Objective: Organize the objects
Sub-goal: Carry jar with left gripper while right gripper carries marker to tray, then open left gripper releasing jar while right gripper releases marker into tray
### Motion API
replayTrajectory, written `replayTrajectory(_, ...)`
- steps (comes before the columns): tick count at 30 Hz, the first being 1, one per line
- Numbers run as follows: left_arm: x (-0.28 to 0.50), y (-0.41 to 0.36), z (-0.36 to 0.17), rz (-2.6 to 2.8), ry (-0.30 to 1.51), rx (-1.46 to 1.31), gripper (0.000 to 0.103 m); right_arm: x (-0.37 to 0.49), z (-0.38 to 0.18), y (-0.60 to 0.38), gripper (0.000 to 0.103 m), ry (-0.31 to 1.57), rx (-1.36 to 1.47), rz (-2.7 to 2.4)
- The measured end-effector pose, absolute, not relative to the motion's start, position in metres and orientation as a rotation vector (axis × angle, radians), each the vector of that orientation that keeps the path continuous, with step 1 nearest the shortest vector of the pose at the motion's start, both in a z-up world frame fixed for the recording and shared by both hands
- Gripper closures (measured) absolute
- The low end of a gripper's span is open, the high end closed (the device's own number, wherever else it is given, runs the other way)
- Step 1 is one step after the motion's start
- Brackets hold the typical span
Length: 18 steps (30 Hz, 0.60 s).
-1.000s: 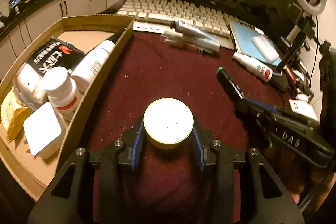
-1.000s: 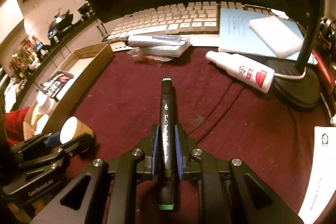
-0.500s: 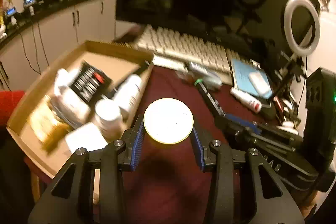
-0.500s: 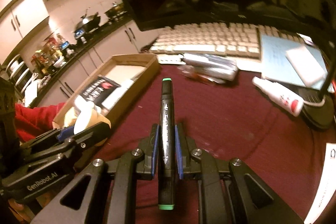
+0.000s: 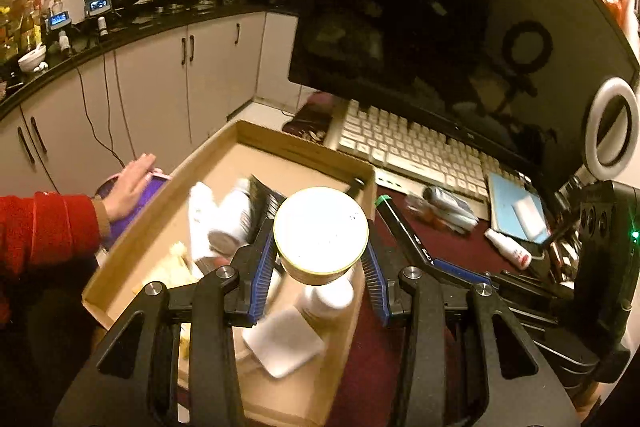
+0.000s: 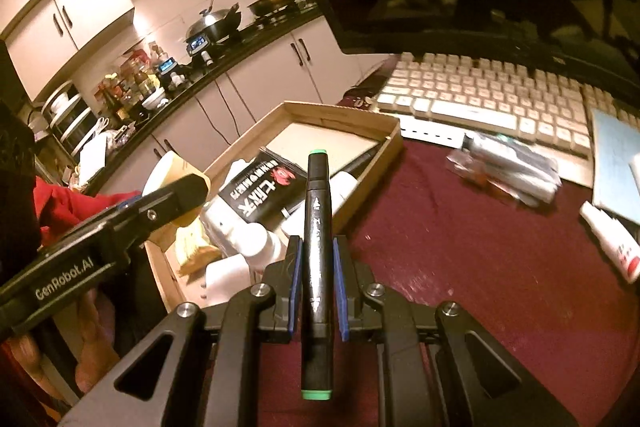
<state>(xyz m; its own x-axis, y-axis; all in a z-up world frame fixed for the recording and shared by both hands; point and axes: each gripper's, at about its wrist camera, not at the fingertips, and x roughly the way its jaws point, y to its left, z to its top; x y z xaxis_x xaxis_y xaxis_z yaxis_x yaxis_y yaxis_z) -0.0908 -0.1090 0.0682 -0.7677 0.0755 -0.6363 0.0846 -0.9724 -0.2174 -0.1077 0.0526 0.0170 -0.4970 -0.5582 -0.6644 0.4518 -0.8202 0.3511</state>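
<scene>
My left gripper (image 5: 320, 263) is shut on a round jar with a white lid (image 5: 321, 230), held in the air over the near right part of the cardboard tray (image 5: 224, 159). In the right wrist view the same jar (image 6: 168, 167) shows at the left, above the tray's near end (image 6: 344, 113). My right gripper (image 6: 316, 267) is shut on a black marker with green ends (image 6: 317, 227), which points forward over the tray's right wall. The tray holds a black packet (image 6: 260, 191), white bottles (image 6: 244, 239) and a white square box (image 5: 284, 343).
A maroon cloth (image 6: 480, 267) covers the desk. On it lie a wrapped grey tube (image 6: 512, 167) and a small white bottle with a red label (image 6: 612, 247). A white keyboard (image 6: 480, 99) and dark monitor (image 5: 460, 27) stand behind. A person's hand (image 5: 132, 183) rests left of the tray.
Both grippers have risen and swung left from the cloth toward the tray, each keeping its object. The jar now hangs over the tray, and a hand has come into view beside it.
</scene>
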Motion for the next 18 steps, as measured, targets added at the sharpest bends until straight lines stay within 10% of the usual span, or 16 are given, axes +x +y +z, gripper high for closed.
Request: replayTrajectory(18, -0.180, -0.187, 0.051, -2.802, 0.451, 1.193, 0.062, -0.184, 0.005, -0.011, 0.090, -0.024, 1.150, -2.249)
